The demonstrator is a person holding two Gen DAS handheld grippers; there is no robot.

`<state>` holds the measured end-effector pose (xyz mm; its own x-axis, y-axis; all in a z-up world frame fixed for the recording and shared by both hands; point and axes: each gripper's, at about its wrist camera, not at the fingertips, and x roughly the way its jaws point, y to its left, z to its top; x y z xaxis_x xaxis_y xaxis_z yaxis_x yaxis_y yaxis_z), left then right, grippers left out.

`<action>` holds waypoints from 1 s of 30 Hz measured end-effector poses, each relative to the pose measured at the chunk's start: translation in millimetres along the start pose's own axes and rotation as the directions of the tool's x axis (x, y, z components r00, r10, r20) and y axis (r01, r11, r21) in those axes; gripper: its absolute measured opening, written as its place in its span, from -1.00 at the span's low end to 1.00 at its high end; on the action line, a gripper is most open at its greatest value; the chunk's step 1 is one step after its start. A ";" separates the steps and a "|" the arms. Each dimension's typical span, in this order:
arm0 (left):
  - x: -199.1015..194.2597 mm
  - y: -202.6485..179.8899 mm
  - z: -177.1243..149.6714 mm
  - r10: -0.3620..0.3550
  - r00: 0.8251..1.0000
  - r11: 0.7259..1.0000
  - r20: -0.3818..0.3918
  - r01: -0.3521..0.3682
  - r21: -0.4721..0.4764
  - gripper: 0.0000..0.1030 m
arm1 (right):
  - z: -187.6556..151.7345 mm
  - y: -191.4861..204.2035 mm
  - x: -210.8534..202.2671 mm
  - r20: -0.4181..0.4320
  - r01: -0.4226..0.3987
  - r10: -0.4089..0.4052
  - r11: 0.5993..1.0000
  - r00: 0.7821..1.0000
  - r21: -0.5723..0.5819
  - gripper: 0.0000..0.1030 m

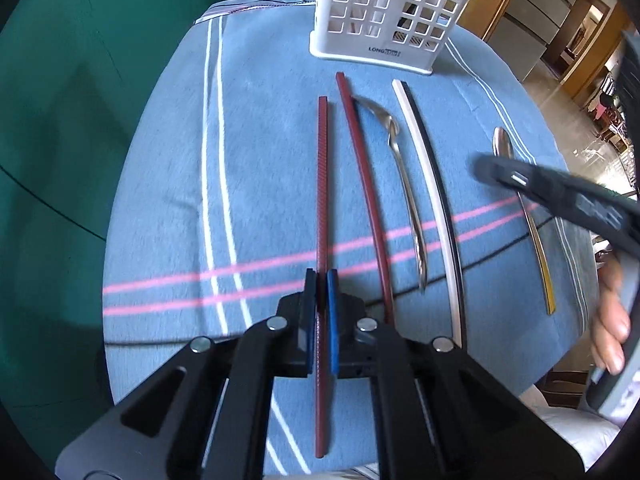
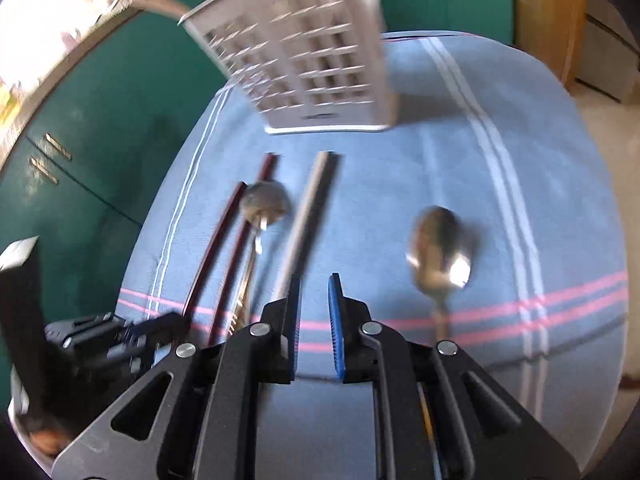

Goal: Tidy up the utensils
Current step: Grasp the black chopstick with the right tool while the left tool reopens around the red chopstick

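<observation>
While the left tongs (image 1: 321, 280) clench a dark red chopstick (image 1: 322, 184) at lower centre, a second red chopstick (image 1: 362, 184), spoon (image 1: 400, 160) and white chopstick (image 1: 428, 184) lie rightward on the blue cloth (image 1: 260, 160), below the white basket (image 1: 384, 12). Right tongs (image 2: 314, 312) stand slightly parted, grasping nothing.

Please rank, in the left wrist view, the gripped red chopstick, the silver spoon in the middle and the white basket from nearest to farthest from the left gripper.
1. Red chopstick, clamped in the left gripper.
2. Silver spoon, right of it.
3. White basket, at the far edge.
</observation>
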<state>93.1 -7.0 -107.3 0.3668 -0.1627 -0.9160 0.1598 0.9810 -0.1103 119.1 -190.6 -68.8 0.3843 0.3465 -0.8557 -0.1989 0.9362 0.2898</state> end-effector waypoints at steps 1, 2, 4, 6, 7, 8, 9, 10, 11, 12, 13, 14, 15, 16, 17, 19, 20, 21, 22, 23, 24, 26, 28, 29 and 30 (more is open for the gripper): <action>-1.3 1.0 -2.5 0.000 1.000 1.000 0.001 0.000 -0.003 -0.89 | 2.9 3.7 7.0 -0.012 -0.001 0.001 1.000 1.000 -0.002 -0.73; -1.9 1.9 -3.3 0.000 1.000 1.000 0.001 0.000 -0.006 -0.89 | 4.9 6.8 13.5 -0.024 -0.002 0.001 1.000 1.000 -0.007 -0.73; -3.4 3.6 -6.0 0.000 1.000 1.000 0.003 0.000 -0.011 -0.88 | 8.5 12.1 26.0 -0.050 0.047 -0.048 0.999 0.998 -0.020 -0.73; -5.6 4.8 -7.8 0.004 1.000 1.000 0.008 -0.004 -0.019 -0.87 | 8.6 15.1 29.2 -0.046 0.059 -0.060 0.998 0.997 -0.020 -0.70; -5.9 5.7 -7.2 0.006 1.000 1.000 0.011 -0.006 -0.022 -0.87 | 8.7 15.2 28.9 -0.048 0.067 -0.068 0.998 0.997 -0.017 -0.70; -7.1 6.3 -7.3 0.006 1.000 1.000 0.017 -0.006 -0.026 -0.87 | 8.0 14.9 27.8 -0.050 0.077 -0.077 0.997 0.996 -0.013 -0.70; -8.0 6.8 -7.1 0.007 1.000 1.000 0.020 -0.006 -0.027 -0.81 | 6.9 14.1 26.6 -0.052 0.085 -0.086 0.996 0.995 -0.011 -0.70; -8.8 7.4 -6.8 0.007 1.000 1.000 0.023 -0.006 -0.026 -0.78 | 5.3 12.3 25.3 -0.055 0.085 -0.085 0.996 0.995 -0.009 -0.70; -9.3 8.1 -6.2 0.004 1.000 1.000 0.025 -0.003 -0.027 -0.73 | 3.7 9.4 24.1 -0.059 0.074 -0.073 0.997 0.996 0.002 -0.70; -9.2 8.8 -5.2 0.004 1.000 1.000 0.026 -0.003 -0.028 -0.70 | 0.8 6.1 23.0 -0.064 0.061 -0.060 0.998 0.996 0.015 -0.70; -8.7 9.6 -4.9 0.005 1.000 0.999 0.025 -0.004 -0.032 -0.70 | -1.6 3.9 20.6 -0.069 0.050 -0.048 0.998 0.996 0.025 -0.70; -8.4 9.6 -4.3 0.003 1.000 0.999 0.024 -0.003 -0.033 -0.70 | -3.9 0.7 18.5 -0.076 0.042 -0.039 0.999 0.996 0.034 -0.70; -8.0 9.6 -4.4 0.001 1.000 0.999 0.024 0.000 -0.032 -0.70 | -6.5 -2.1 16.1 -0.079 0.040 -0.037 0.998 0.996 0.038 -0.70; -7.9 9.5 -4.0 -0.002 1.000 1.000 0.025 0.003 -0.031 -0.70 | -8.6 -5.4 13.6 -0.076 0.034 -0.031 0.998 0.997 0.047 -0.70; -7.7 9.5 -4.1 -0.005 1.000 1.000 0.026 0.005 -0.030 -0.70 | -9.8 -7.5 11.8 -0.072 0.030 -0.027 0.998 0.997 0.052 -0.70; -7.1 9.1 -3.5 -0.006 1.000 0.999 0.028 0.007 -0.032 -0.69 | -12.0 -11.8 8.3 -0.062 0.015 -0.011 0.998 0.998 0.063 -0.70; -6.9 8.7 -3.5 -0.006 1.000 0.999 0.029 0.007 -0.033 -0.65 | -12.1 -12.2 7.9 -0.059 0.014 -0.010 0.998 0.998 0.065 -0.70; -6.6 8.6 -3.5 -0.006 1.000 0.999 0.030 0.007 -0.034 -0.65 | -11.2 -11.4 6.0 -0.059 0.013 -0.009 0.998 0.998 0.063 -0.70; -6.4 8.2 -3.7 -0.005 1.000 0.999 0.031 0.006 -0.034 -0.65 | -11.9 -9.3 6.1 -0.062 0.018 -0.015 0.998 0.998 0.052 -0.70; -6.4 8.2 -4.2 -0.005 0.999 0.999 0.032 0.006 -0.034 -0.64 | -11.4 -7.7 8.4 -0.067 0.029 -0.026 0.999 0.997 0.042 -0.70; -6.5 8.6 -4.6 -0.007 0.999 0.999 0.033 0.008 -0.037 -0.64 | -12.1 -3.4 10.2 -0.064 0.051 -0.049 0.998 0.997 0.026 -0.70; -6.5 9.2 -4.7 -0.010 0.999 0.999 0.036 0.012 -0.041 -0.64 | -7.2 4.4 12.9 -0.064 0.078 -0.077 0.997 0.995 0.006 -0.69; -6.6 9.3 -5.2 -0.010 0.999 0.999 0.037 0.011 -0.042 -0.64 | -6.7 5.8 14.0 -0.065 0.092 -0.091 0.996 0.994 0.012 -0.69; -6.6 9.2 -5.4 -0.009 0.999 0.999 0.038 0.010 -0.041 -0.64 | -6.5 5.1 14.9 -0.067 0.092 -0.090 0.996 0.994 0.017 -0.69; -6.8 9.0 -5.6 -0.009 0.999 0.999 0.038 0.010 -0.040 -0.64 | -6.2 3.6 15.3 -0.070 0.089 -0.087 0.996 0.994 0.024 -0.69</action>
<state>86.9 3.6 -104.3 0.4001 -0.1750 -0.8996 0.1266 0.9827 -0.1349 118.6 -182.3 -83.5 0.3360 0.2589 -0.9056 -0.1425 0.9644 0.2228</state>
